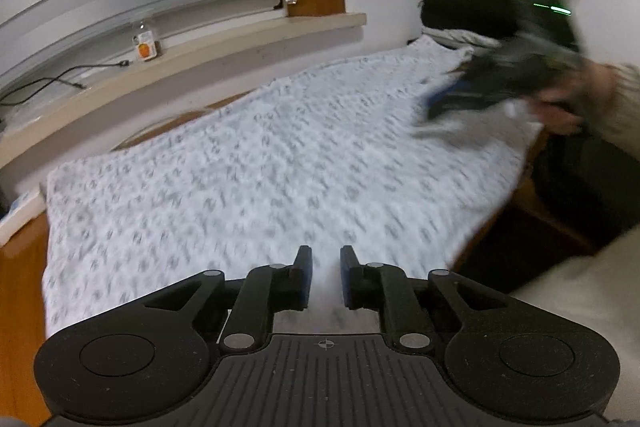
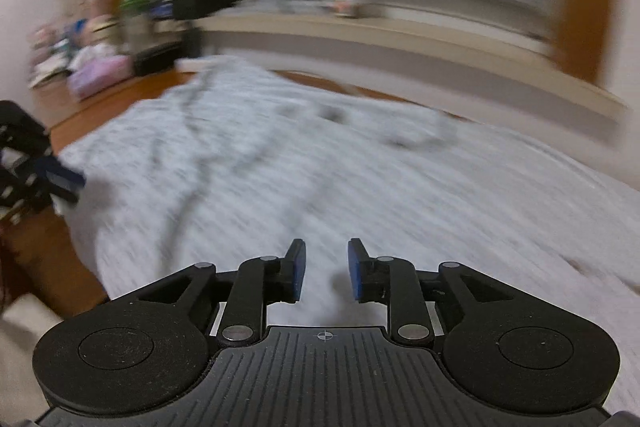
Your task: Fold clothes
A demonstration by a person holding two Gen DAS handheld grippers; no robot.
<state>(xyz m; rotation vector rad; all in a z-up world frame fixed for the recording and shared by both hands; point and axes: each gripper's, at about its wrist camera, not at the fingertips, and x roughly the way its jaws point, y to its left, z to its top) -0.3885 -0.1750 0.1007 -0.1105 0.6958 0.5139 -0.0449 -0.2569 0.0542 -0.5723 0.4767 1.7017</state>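
Lying spread across the wooden bench (image 1: 20, 267), a pale patterned garment (image 1: 248, 167) covers most of the surface, largely flat in the left wrist view and creased toward its far left end in the right wrist view. The left gripper (image 1: 326, 277) hovers over the near edge with a narrow gap between its blue pads, holding nothing. The right gripper (image 2: 327, 271) is likewise parted and empty above the cloth. A dark heap (image 1: 468, 9) sits at the far right end. No fold line shows plainly through the blur, so the garment reads as laid out rather than folded; folding appears to remain.
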